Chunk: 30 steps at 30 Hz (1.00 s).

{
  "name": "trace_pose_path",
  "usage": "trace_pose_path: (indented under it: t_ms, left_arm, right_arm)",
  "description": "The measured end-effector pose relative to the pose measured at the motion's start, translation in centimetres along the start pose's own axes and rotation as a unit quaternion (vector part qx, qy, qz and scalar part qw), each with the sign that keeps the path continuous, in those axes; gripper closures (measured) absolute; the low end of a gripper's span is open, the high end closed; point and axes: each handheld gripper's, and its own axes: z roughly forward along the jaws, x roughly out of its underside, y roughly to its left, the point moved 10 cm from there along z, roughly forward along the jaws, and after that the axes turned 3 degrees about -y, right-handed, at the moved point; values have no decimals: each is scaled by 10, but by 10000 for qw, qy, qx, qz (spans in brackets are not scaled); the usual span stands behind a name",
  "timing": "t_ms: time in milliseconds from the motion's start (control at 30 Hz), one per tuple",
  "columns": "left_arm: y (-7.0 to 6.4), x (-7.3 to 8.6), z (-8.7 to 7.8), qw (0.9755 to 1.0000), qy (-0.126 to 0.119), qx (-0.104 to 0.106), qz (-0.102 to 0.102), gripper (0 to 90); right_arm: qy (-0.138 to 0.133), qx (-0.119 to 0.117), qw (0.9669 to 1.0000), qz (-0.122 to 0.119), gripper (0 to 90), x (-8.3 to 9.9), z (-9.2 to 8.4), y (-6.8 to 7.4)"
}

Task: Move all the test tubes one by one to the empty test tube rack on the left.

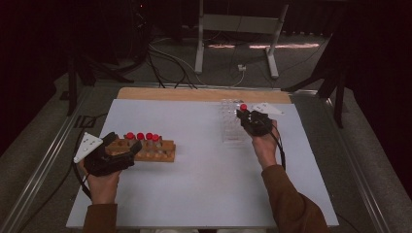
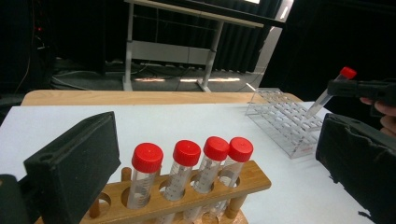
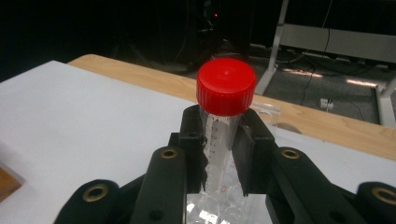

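In the right gripper view, the tube is covered by the jaws along both sides, and its lower end is cut off by the bottom edge. In the left gripper view, the wooden rack is cropped below.

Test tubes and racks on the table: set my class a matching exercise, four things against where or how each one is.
1 wooden rack
2 clear rack
3 right gripper
4 left gripper

a shut on a red-capped tube
b open, jaws either side of the wooden rack
c holds four red-capped tubes
d no tubes standing in it

Pairs: 1-c, 2-d, 3-a, 4-b
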Motion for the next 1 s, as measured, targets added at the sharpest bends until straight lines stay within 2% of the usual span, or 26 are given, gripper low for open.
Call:
trace_pose_path:
  t_ms: [133, 333, 633, 767, 1000]
  left_arm:
    - [0, 0, 0, 10000, 0, 3, -3, 5]
    - [0, -2, -1, 10000, -36, -8, -14, 5]
    - [-6, -3, 0, 10000, 7, 16, 50, 5]
    - [-14, -6, 1, 9998, 31, 26, 187, 6]
    - [-43, -6, 15, 9983, 217, 301, 448, 6]
  right_arm:
    - [-97, -83, 9999, -54, 747, -5, -11, 3]
    - [-166, -368, 9991, -120, 747, -7, -25, 16]
    - [-138, -780, 9968, -142, 747, 4, -44, 34]
    - [-31, -936, 9955, -130, 746, 14, -50, 39]
    - [-29, -1183, 9929, -74, 746, 23, -63, 50]
